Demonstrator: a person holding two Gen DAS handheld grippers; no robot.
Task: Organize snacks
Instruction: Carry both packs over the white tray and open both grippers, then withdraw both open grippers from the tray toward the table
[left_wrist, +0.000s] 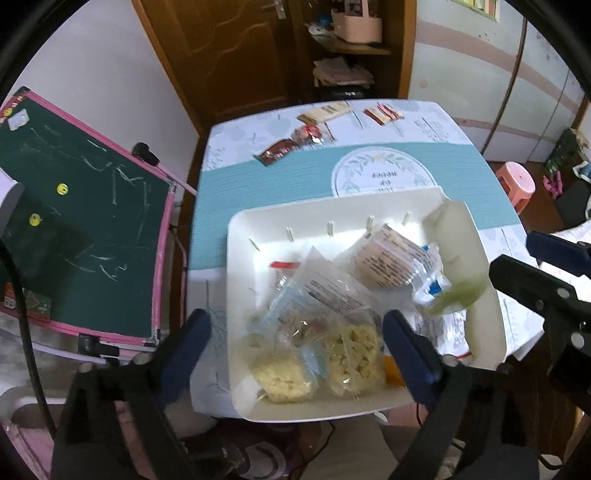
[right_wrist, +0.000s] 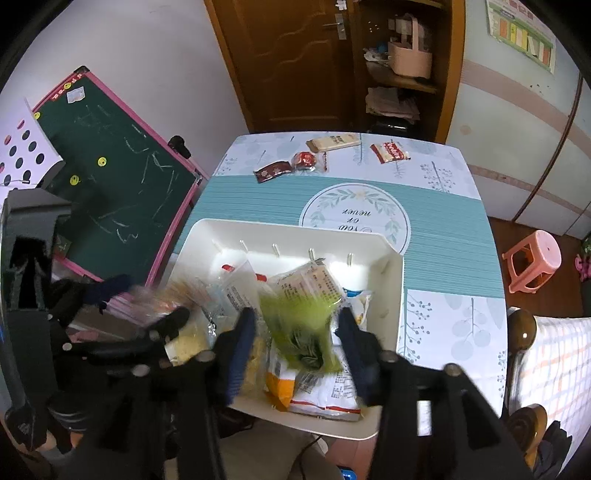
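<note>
A white bin (left_wrist: 484, 258) (right_wrist: 391, 295) sits at the near table edge, filled with several snack bags. Clear bags of yellow snacks (left_wrist: 317, 354) lie at its near left. A green packet (right_wrist: 299, 325) (left_wrist: 458, 266) is blurred, lying between the spread fingers of my right gripper (right_wrist: 295, 332), which is open above the bin. My left gripper (left_wrist: 295, 336) is open over the bin's near left side, empty. Loose snacks lie at the far table edge: a dark red packet (right_wrist: 273, 170), a round red one (right_wrist: 304, 159), a beige bar (right_wrist: 334, 142) and a red-and-white packet (right_wrist: 389, 152).
A teal and white cloth covers the table (right_wrist: 443, 229). A pink-framed chalkboard (left_wrist: 81, 221) stands left of the table. A pink stool (right_wrist: 535, 258) stands on the right. A wooden door and shelf are behind the table.
</note>
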